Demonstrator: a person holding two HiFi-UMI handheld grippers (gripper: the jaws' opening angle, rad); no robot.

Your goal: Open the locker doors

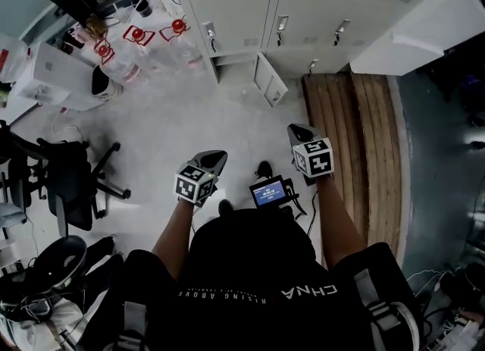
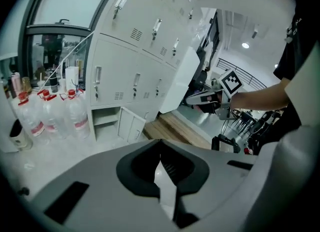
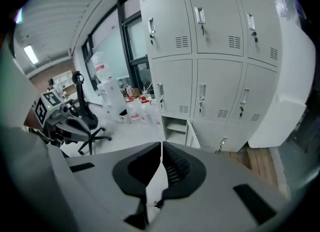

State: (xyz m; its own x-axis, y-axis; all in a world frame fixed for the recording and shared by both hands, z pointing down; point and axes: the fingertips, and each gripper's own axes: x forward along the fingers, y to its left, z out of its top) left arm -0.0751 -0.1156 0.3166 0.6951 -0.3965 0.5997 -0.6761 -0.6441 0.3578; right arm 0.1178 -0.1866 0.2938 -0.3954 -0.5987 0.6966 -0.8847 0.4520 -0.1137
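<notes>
Nearest, a small lit screen (image 1: 269,192) sits at the person's chest, between the two forearms. Just past it the left gripper (image 1: 211,161) and the right gripper (image 1: 301,133) are held out side by side above the floor (image 1: 189,114). Each has its jaws pressed together with nothing between them. To the left a black chair (image 1: 72,179) stands on the floor, well apart from both. Ahead of the right gripper, wooden boards (image 1: 356,137) lie flat and run up to the foot of the lockers (image 1: 303,8). Further left, clear bottles (image 1: 136,46) with red caps crowd the floor beside the lockers' left end. The lockers fill the far wall, well apart from both grippers, and their handled doors are shut. One low door (image 1: 270,79) at the bottom stands ajar and shows a shelf inside. At the right a big white panel (image 1: 424,27) covers the lockers' end.
</notes>
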